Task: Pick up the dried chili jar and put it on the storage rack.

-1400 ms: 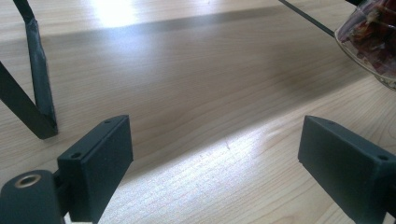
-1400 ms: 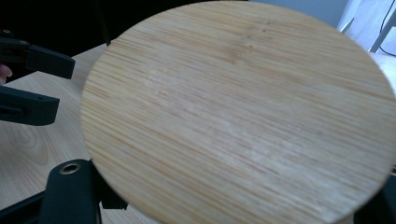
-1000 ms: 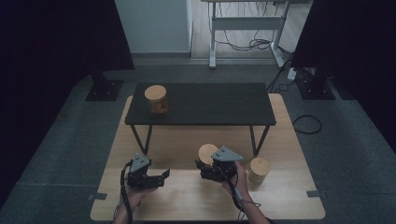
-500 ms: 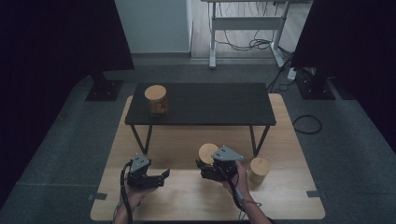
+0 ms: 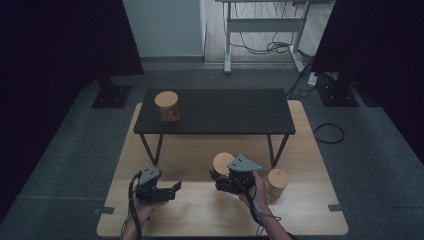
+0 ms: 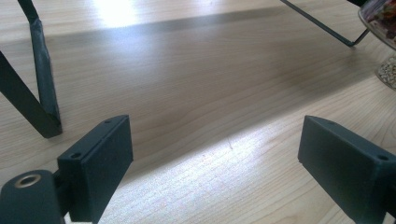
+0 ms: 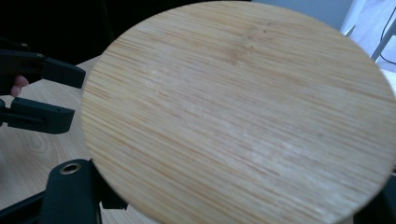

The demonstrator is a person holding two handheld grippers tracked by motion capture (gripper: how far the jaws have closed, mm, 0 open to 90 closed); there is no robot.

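Right claw (image 5: pixel 223 176) pinched jar (image 5: pixel 223 163) under bamboo lid (image 7: pixel 238 112), held just above wooden surface (image 5: pixel 200 210). Left claw (image 5: pixel 167 189) spread wide, empty, low over surface. Step judged: carrying jar, likely toward black low table (image 5: pixel 235 112) where another jar (image 5: pixel 167 106) stood. Next move needs lift clearing table edge. Third jar (image 5: pixel 277 181) near right hand. No readable writing.
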